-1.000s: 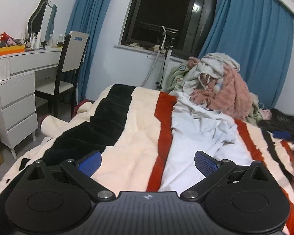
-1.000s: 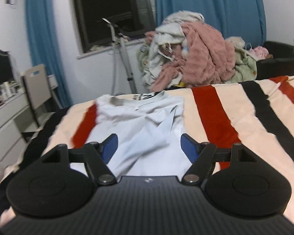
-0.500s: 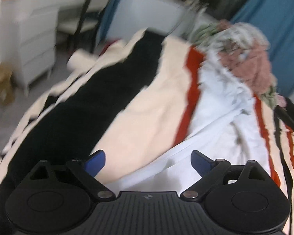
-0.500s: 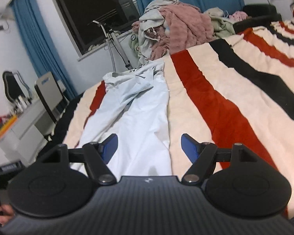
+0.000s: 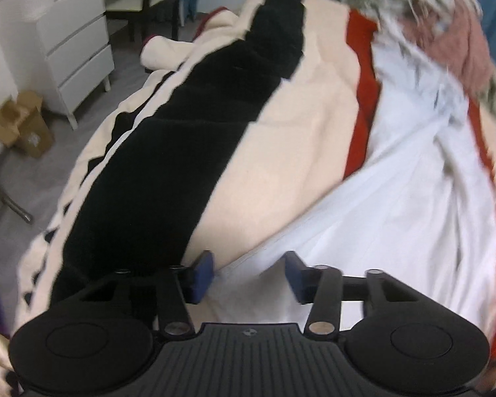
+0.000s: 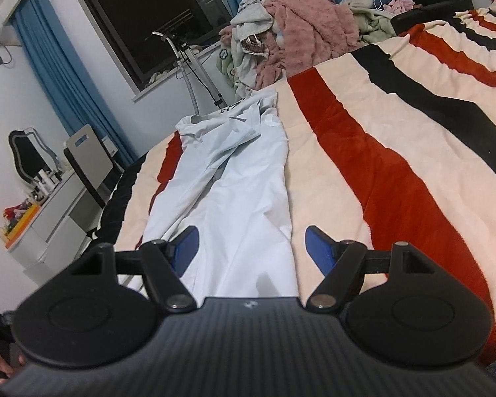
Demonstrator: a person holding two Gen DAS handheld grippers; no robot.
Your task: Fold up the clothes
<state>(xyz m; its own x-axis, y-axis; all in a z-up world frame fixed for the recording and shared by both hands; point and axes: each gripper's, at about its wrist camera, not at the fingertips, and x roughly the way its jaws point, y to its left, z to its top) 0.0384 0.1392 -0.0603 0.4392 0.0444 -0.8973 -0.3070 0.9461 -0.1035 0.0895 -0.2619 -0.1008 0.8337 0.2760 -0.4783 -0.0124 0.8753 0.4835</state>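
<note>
A white garment (image 5: 396,198) lies stretched along the striped blanket (image 5: 274,152) on the bed. It also shows in the right wrist view (image 6: 241,205), long and rumpled toward the far end. My left gripper (image 5: 248,273) is partly open, low over the garment's near left hem; the hem lies between its blue pads, not pinched. My right gripper (image 6: 252,248) is open over the garment's near right edge, the cloth lying between its pads (image 6: 317,248).
A heap of clothes (image 6: 291,29) sits at the bed's far end by the window and blue curtains. A white dresser (image 5: 69,43), a chair (image 6: 87,162) and a cardboard box (image 5: 23,125) stand on the floor left of the bed.
Both grippers have dropped toward the garment's near end. The left one tilted down and narrowed its opening over the hem. The right one moved lower and closer to the cloth.
</note>
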